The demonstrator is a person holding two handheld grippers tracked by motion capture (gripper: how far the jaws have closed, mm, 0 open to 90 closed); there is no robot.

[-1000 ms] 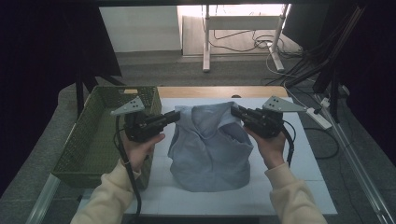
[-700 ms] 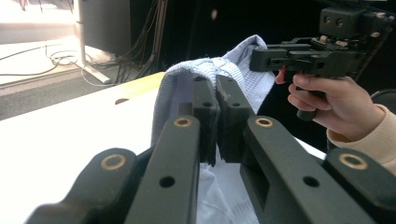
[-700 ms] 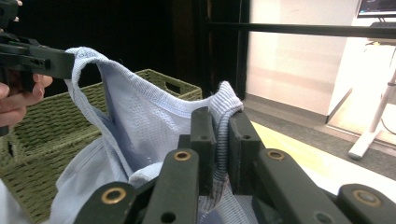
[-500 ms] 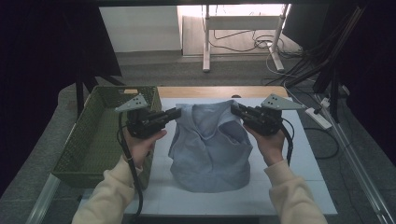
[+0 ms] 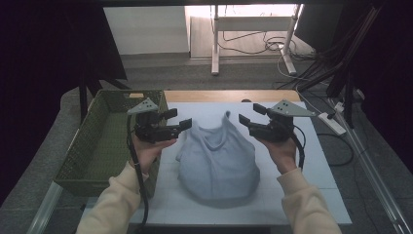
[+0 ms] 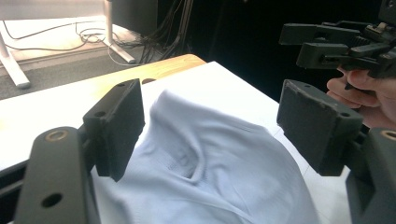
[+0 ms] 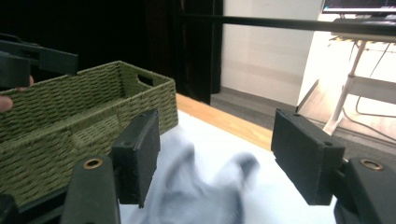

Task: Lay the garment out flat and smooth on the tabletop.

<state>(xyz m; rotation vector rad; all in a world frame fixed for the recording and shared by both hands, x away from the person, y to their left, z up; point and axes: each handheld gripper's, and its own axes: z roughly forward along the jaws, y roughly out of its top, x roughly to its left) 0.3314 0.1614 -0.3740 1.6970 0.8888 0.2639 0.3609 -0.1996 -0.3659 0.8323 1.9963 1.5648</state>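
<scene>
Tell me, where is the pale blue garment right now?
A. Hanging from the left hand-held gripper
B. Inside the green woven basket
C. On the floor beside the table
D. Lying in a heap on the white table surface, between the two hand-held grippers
D: in the high view the pale blue garment lies heaped on the white table surface, with the green woven basket off to its left.

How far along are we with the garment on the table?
Done: the light blue garment lies bunched on the white table. In hand: nothing; the left gripper and right gripper have just opened their jaws and hover either side of it, cloth released. Left: by its crumpled look, any folding, and perhaps moving it to the green basket.
</scene>
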